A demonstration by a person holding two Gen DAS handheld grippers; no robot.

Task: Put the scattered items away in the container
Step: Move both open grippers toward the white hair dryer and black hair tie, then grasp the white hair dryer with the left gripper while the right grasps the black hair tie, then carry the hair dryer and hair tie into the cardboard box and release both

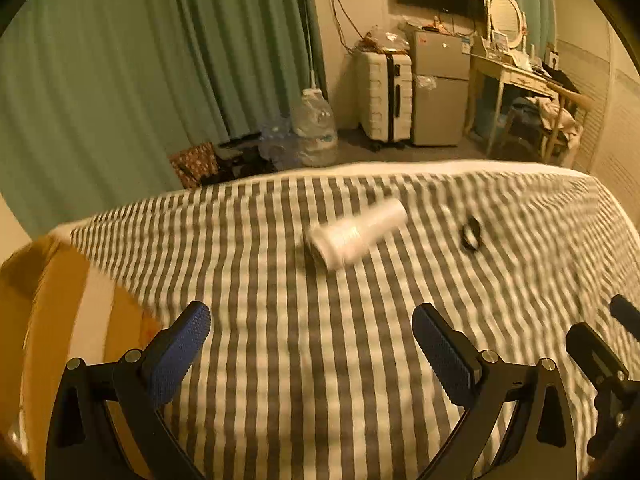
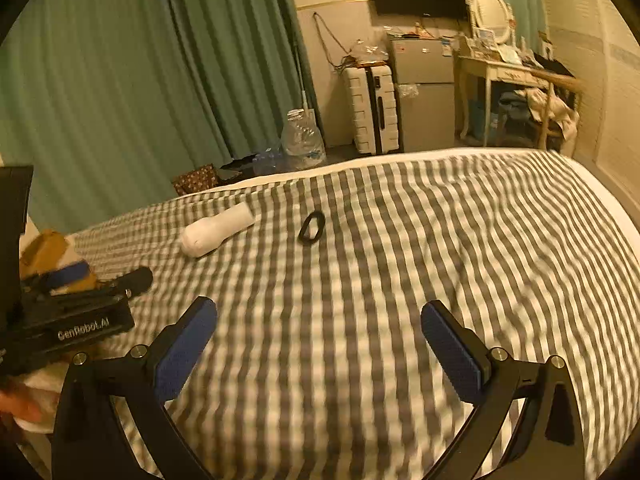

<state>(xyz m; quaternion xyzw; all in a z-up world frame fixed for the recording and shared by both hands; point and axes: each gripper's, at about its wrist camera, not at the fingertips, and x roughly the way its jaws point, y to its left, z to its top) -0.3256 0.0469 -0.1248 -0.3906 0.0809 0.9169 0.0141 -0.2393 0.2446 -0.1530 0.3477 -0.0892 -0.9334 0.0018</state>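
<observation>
two items are lying loose on a grey-and-white striped bedspread (image 2: 360,280): a white bottle (image 2: 216,230) on its side and, near it, a small black ring (image 2: 311,229). both are waiting to be tidied, so the task seems unfinished. a brown cardboard box (image 1: 48,320) is sitting at the bed's left edge; its contents are hidden. the left gripper (image 1: 312,344) and right gripper (image 2: 320,340) are hovering with jaws apart, holding nothing.
</observation>
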